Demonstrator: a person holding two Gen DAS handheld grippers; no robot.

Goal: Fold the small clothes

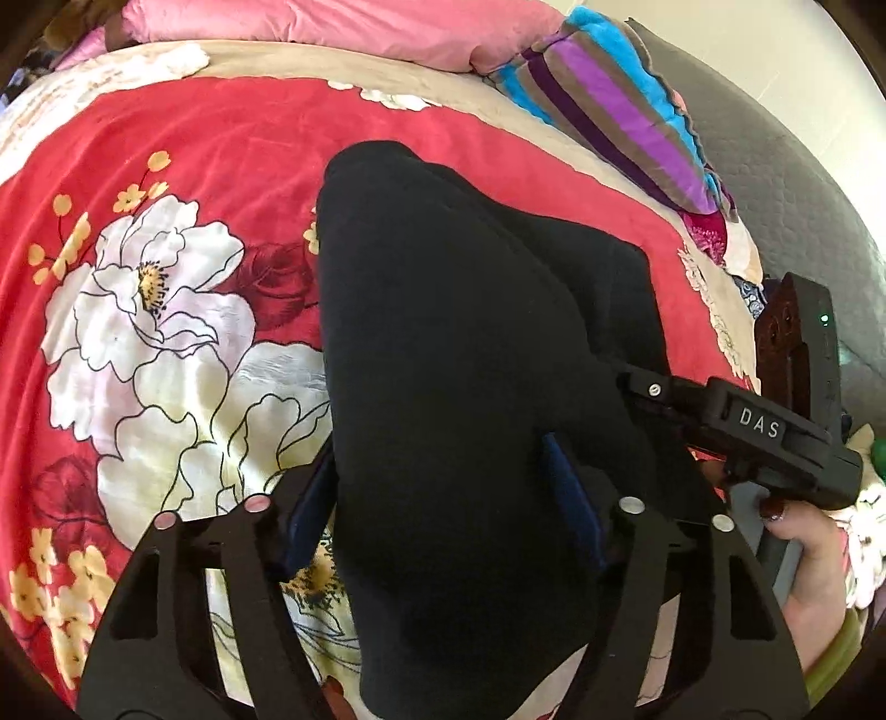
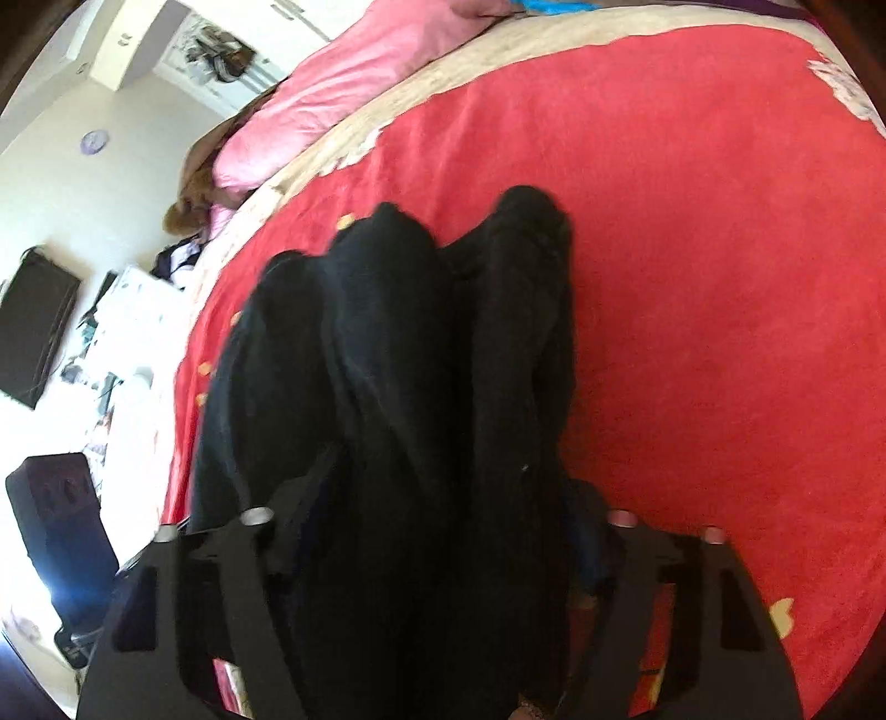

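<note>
Here, black garment [image 1: 470, 387] between both claws

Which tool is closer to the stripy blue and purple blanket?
Right, probably. In the left view the right tool grips the black garment on the side toward the striped blanket; the left tool clamps the garment farther from that blanket.

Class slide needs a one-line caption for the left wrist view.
Left gripper and right gripper both hold a black garment above a red floral blanket.

One black garment [image 1: 443, 343], two grippers [image 1: 443, 509], one red floral blanket [image 1: 166, 310], one pink pillow [image 1: 343, 27].
</note>
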